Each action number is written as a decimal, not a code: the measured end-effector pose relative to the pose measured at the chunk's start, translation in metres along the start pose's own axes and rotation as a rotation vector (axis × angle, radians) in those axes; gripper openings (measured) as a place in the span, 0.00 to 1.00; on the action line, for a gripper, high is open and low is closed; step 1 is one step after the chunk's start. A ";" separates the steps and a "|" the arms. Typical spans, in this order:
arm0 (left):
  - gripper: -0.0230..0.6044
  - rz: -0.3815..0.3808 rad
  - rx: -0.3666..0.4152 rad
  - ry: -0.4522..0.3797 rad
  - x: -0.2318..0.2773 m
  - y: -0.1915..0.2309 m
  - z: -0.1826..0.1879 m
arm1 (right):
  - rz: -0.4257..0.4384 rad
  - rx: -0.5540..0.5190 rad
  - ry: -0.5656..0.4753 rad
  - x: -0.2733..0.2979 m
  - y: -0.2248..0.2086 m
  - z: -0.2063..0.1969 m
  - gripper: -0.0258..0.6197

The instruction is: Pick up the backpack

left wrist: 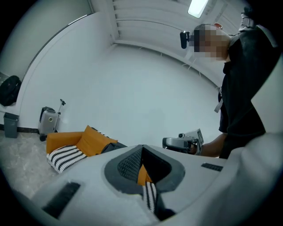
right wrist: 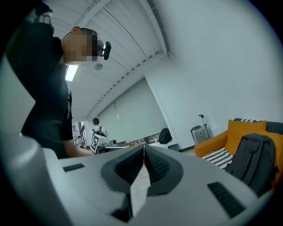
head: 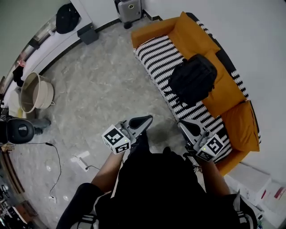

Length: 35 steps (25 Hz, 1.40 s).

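Note:
A black backpack [head: 193, 79] lies on the striped seat of an orange sofa [head: 154, 30], leaning on its back cushions. My left gripper [head: 149, 118] and right gripper [head: 182, 124] are both held level in front of the sofa, short of the backpack and touching nothing. Each has its jaws shut and empty. In the right gripper view the shut jaws [right wrist: 144, 151] point past the backpack [right wrist: 254, 161], which stands at the right edge. From the left gripper [left wrist: 142, 149], only a dark corner of the backpack [left wrist: 113, 148] shows behind the jaws, and the right gripper [left wrist: 183, 142] is at the right.
A grey suitcase [head: 129, 10] stands by the far wall beyond the sofa's end. A beige tub [head: 35, 93] and a black bag [head: 68, 18] on a low ledge are at the left. A cable [head: 56, 165] lies on the floor. White boxes [head: 254, 181] sit at the right.

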<state>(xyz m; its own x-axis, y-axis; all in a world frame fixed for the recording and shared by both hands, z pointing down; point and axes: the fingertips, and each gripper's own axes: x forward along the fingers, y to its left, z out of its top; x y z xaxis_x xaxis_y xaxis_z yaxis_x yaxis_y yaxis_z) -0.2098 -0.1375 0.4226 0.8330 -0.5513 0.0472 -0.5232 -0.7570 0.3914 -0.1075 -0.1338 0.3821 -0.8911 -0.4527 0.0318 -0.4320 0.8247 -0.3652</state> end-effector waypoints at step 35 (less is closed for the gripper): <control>0.07 -0.320 0.122 0.246 0.221 0.139 0.076 | -0.370 -0.036 -0.162 0.004 -0.239 0.086 0.08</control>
<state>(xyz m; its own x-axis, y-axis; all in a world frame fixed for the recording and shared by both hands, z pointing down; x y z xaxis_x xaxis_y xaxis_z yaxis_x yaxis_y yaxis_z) -0.1125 -0.3909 0.4177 0.9673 -0.1927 0.1647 -0.2363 -0.9207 0.3106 0.0040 -0.3618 0.3899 -0.6424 -0.7664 0.0069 -0.7265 0.6060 -0.3240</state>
